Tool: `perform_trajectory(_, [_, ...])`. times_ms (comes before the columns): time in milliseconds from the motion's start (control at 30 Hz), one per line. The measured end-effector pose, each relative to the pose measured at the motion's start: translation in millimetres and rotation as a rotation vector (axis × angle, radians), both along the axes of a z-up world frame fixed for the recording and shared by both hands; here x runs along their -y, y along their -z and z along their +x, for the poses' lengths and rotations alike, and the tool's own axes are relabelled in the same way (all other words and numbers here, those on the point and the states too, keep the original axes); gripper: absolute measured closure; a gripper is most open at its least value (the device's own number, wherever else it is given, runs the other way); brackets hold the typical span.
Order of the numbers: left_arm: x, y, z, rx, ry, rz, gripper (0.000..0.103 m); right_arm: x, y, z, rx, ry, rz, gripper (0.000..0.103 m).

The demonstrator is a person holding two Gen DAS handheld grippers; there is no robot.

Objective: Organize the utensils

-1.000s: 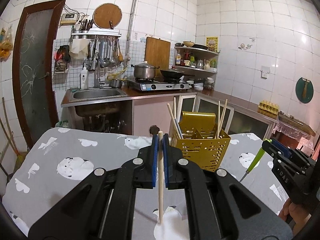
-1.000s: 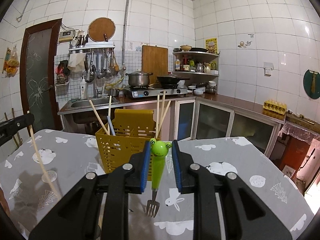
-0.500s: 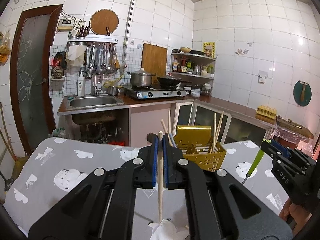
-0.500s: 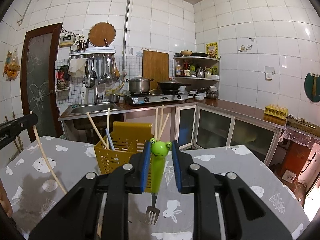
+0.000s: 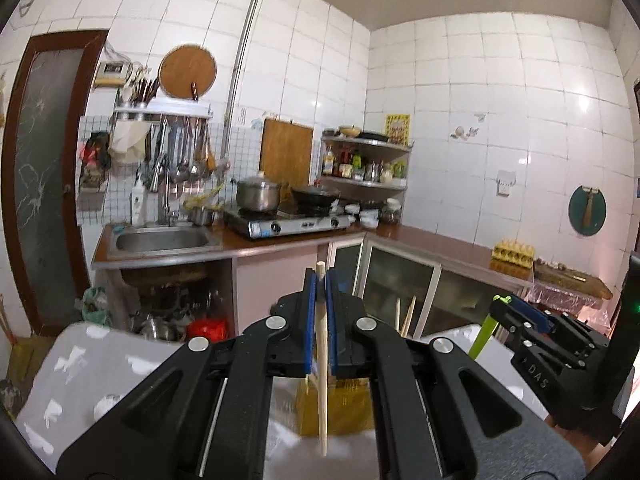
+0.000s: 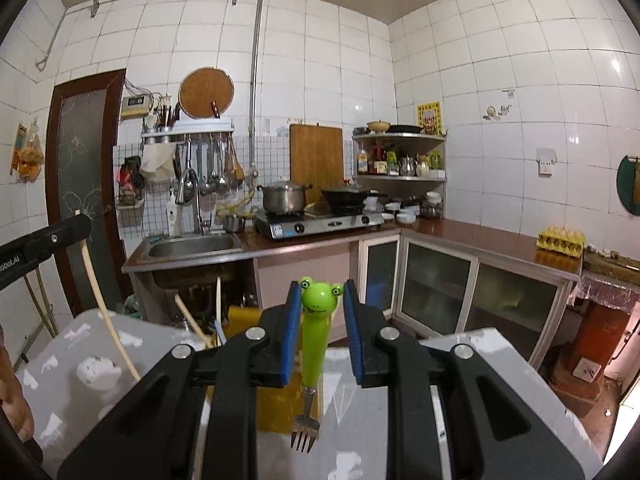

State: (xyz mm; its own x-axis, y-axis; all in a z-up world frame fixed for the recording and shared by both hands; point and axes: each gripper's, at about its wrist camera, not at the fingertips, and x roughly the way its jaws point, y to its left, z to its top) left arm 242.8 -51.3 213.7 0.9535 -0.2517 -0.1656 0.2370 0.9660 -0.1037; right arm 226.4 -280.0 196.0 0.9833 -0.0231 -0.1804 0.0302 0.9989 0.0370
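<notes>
- The table carries a grey cloth with white animal prints and fills the lower part of both wrist views; behind it a kitchen worktop runs along white tiled walls.
- On that worktop sit a steel sink and a gas stove bearing a lidded pot and a dark wok.
- A yellow utensil basket stands on the table, mostly hidden behind the claws; several chopsticks lean upright out of it.
- The left claw is clamped tight on a single pale chopstick, which hangs nearly vertical, its top end poking just above the blue pads and its lower end over the table in front of the basket.
- The right claw stands narrow, gripping a green frog fork by its handle; the frog head sits level with the pad tips and the metal tines point down above the table, clear of it.
- In the right wrist view the left claw shows at the left edge with its chopstick slanting down.
</notes>
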Motion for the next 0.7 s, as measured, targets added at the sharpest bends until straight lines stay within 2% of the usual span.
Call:
perform_trajectory(133, [10, -25, 16, 0.047, 0.002, 0.007, 0.099, -5, -22, 19, 0.030, 0.005, -0.012, 0.081])
perform_trajectory(333, [26, -37, 49, 0.071, 0.005, 0.011, 0.099, -15, -34, 57, 0.037, -0.004, -0.008, 0.081])
perform_trajectory(500, [37, -23, 81, 0.053, 0.012, 0.017, 0.099, -18, -22, 87, 0.015, -0.019, -0.009, 0.081])
perform_trajectory(700, [40, 24, 118, -0.042, 0.003, 0.030, 0.099, -14, 18, 115, -0.078, -0.037, -0.016, 0.082])
